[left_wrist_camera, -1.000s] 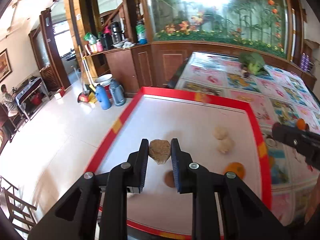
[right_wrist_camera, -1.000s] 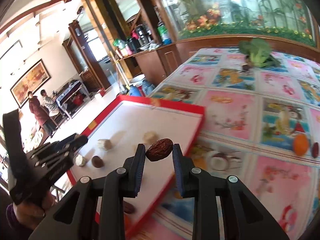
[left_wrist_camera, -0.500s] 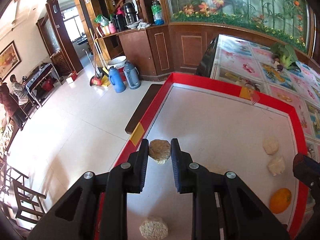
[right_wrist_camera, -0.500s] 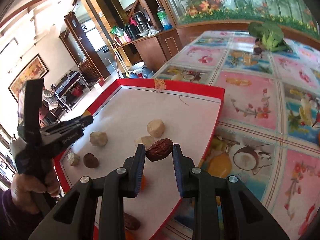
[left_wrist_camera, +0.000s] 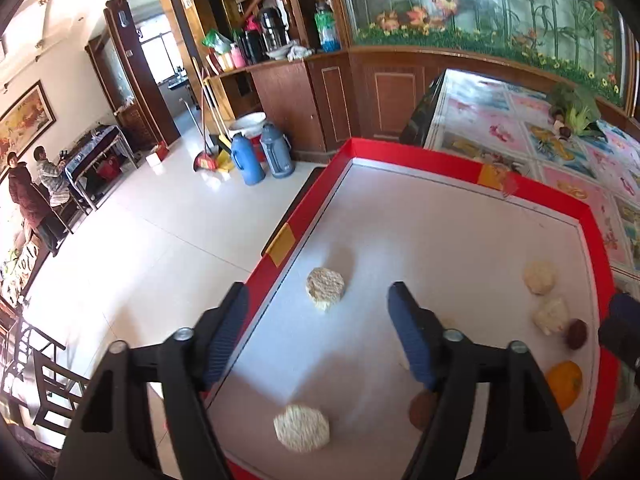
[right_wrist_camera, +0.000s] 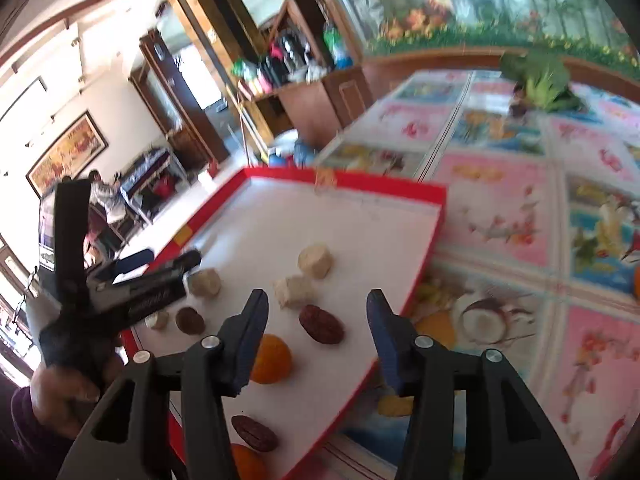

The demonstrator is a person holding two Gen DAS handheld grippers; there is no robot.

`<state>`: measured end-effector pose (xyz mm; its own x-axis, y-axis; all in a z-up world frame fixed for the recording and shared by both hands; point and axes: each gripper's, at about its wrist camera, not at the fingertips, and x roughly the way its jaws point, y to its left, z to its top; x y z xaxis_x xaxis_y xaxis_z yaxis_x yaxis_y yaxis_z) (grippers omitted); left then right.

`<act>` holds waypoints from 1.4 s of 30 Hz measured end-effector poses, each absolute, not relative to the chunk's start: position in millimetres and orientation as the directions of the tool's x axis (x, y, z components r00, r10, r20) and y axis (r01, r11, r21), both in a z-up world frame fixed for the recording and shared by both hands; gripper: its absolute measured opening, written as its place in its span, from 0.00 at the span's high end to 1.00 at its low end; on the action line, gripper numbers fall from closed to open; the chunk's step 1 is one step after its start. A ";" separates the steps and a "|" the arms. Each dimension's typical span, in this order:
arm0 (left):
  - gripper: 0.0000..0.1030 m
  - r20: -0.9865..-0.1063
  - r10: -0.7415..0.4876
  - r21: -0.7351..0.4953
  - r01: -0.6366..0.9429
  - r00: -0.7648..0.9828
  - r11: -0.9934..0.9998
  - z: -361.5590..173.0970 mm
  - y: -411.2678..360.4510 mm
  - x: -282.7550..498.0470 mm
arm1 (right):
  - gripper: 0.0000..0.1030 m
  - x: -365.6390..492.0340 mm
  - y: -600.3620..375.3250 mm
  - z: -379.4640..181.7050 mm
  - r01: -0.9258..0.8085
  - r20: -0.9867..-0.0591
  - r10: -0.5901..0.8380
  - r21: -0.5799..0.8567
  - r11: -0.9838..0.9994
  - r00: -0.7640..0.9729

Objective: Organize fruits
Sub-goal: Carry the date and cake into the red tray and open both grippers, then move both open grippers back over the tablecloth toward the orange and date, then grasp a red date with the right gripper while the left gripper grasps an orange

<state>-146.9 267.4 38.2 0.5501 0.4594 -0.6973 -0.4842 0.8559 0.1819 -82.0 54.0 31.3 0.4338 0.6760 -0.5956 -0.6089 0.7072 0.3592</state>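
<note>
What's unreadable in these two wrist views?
- Left wrist view: brown fruit half hidden behind the left gripper arm.
- Right wrist view: lower orange cut off by the right gripper arm; pale piece mostly behind the left gripper.
- Right wrist view: green vegetable motion-blurred.
- Both: the people at the far left are too small.

Matt white tray (left_wrist_camera: 460, 240); wrinkled, seemingly leathery date (right_wrist_camera: 322, 324).

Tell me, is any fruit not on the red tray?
Yes. One orange fruit sits alone on the patterned tablecloth, far right of the red tray, while the other pieces lie on the tray.
</note>
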 end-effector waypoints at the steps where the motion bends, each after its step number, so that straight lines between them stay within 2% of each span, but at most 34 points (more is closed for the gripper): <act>1: 0.27 -0.685 0.462 0.180 -0.483 0.563 0.857 41.1 261.8 -151.9 | 0.50 -84.1 49.3 34.0 -0.612 -0.581 0.678 0.352 0.708 0.450; 9: 0.17 -0.623 0.396 0.188 -0.362 0.675 0.913 64.2 190.0 -179.4 | 0.48 -89.4 -8.5 47.5 -0.576 -0.498 0.659 0.335 0.745 0.563; 16: 0.17 -0.618 0.303 0.207 -0.221 0.726 0.953 69.8 123.7 -180.7 | 0.48 -82.7 -102.4 51.8 -0.396 -0.467 0.540 0.375 0.838 0.700; 19: 0.17 -0.628 0.257 0.187 -0.178 0.734 0.966 72.8 106.2 -173.2 | 0.48 -78.3 -142.6 50.9 -0.288 -0.491 0.423 0.328 0.900 0.762; 22: 0.17 -0.630 0.225 0.183 -0.139 0.744 0.973 76.6 86.8 -163.9 | 0.48 -59.7 -170.5 42.6 -0.195 -0.576 0.333 0.288 0.937 0.746; 25: 0.17 -0.635 0.182 0.172 -0.093 0.751 0.981 79.3 66.6 -154.3 | 0.61 -38.9 -178.4 36.6 -0.172 -0.626 0.316 0.281 0.944 0.713; 34: 0.17 -0.621 0.184 0.247 -0.033 0.762 0.969 84.7 25.9 -124.2 | 0.83 -9.9 -158.1 12.9 -0.196 -0.723 0.295 0.221 0.956 0.625; 37: 0.17 -0.625 0.188 0.262 -0.023 0.758 0.965 82.4 14.8 -111.3 | 0.85 -9.4 -157.2 11.4 -0.207 -0.729 0.282 0.194 0.959 0.624; 42: 0.17 -0.648 0.159 0.246 0.007 0.745 0.969 75.8 -3.5 -87.7 | 0.85 -6.5 -175.0 12.2 -0.155 -0.724 0.303 0.265 0.952 0.619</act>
<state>-87.7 -3.5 75.8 0.7449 0.1593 -0.6479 0.0066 0.9693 0.2459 -6.5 -175.0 12.2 0.6194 0.3026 -0.7244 -0.1547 0.9517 0.2652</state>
